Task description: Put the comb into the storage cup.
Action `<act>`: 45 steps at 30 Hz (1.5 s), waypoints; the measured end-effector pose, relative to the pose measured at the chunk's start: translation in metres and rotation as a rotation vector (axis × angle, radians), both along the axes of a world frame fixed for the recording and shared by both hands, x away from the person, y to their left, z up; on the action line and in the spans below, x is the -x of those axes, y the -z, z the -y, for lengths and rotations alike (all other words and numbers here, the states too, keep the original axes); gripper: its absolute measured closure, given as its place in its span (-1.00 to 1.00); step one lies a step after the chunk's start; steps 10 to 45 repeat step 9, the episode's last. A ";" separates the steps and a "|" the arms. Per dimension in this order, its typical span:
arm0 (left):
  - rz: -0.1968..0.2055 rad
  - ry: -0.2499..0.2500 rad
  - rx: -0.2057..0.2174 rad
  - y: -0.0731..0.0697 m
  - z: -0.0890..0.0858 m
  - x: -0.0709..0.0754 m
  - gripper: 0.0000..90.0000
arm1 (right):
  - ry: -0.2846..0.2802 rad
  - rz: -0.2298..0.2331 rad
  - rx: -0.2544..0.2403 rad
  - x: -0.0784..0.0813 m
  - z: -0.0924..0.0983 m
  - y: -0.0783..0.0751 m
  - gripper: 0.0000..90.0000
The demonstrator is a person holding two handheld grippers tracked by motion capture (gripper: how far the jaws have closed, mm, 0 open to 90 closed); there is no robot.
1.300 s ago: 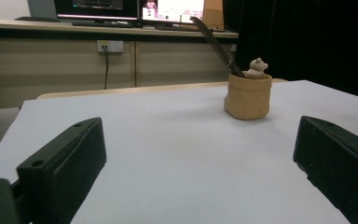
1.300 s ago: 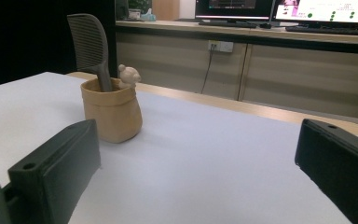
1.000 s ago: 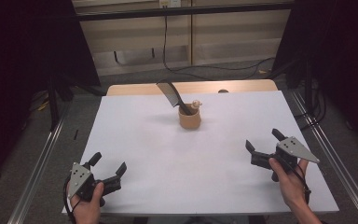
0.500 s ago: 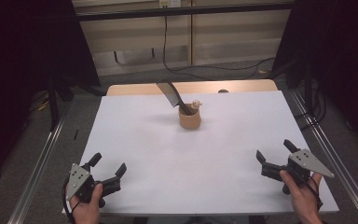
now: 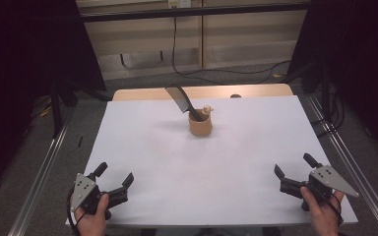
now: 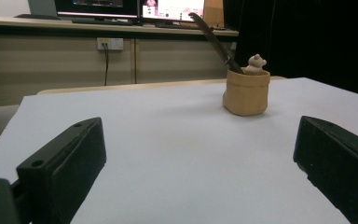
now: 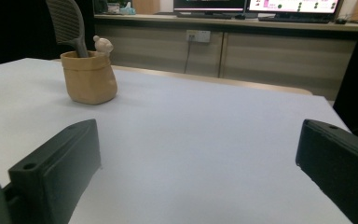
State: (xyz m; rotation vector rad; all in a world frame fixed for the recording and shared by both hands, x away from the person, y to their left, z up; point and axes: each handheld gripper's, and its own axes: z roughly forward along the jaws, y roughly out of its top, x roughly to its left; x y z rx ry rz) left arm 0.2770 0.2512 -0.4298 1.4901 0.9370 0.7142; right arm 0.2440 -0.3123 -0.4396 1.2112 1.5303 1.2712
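Since a second ago the right gripper has drawn back toward the person and out to the right corner of the near edge, while the left gripper has barely shifted at the left corner.

Between and ahead of both grippers stretches the broad white rectangular surface, with a strip of pale wooden tabletop showing past its far edge. Both grippers sit low over the near edge, well apart from each other, each held in a hand: the left hand and the right hand.

Well ahead of both grippers, toward the far middle of the surface, stands the small tan paper-bag-shaped pot. In the left gripper view the pot lies ahead and to the right; in the right gripper view it lies ahead and to the left. Out of it leans a dark grey ribbed paddle-like tool, tilting up and away to the left in the high view, and beside that tool's stem pokes a tiny cream bear-shaped figure.

The left gripper's jaws are spread wide with nothing between them. The right gripper's jaws are likewise spread wide and hold nothing.
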 end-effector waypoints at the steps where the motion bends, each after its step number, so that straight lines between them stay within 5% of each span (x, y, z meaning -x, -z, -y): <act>1: -0.001 0.002 0.001 0.000 0.000 0.000 -0.94 | -0.002 -0.003 0.003 0.000 0.000 0.001 -1.00; 8: 0.001 -0.010 0.010 -0.001 -0.003 -0.003 -0.94 | -0.009 0.030 -0.011 -0.001 -0.001 -0.001 -1.00; 45: -0.002 -0.006 0.005 -0.002 -0.004 -0.003 -0.94 | -0.008 0.024 -0.017 -0.002 0.000 -0.001 -1.00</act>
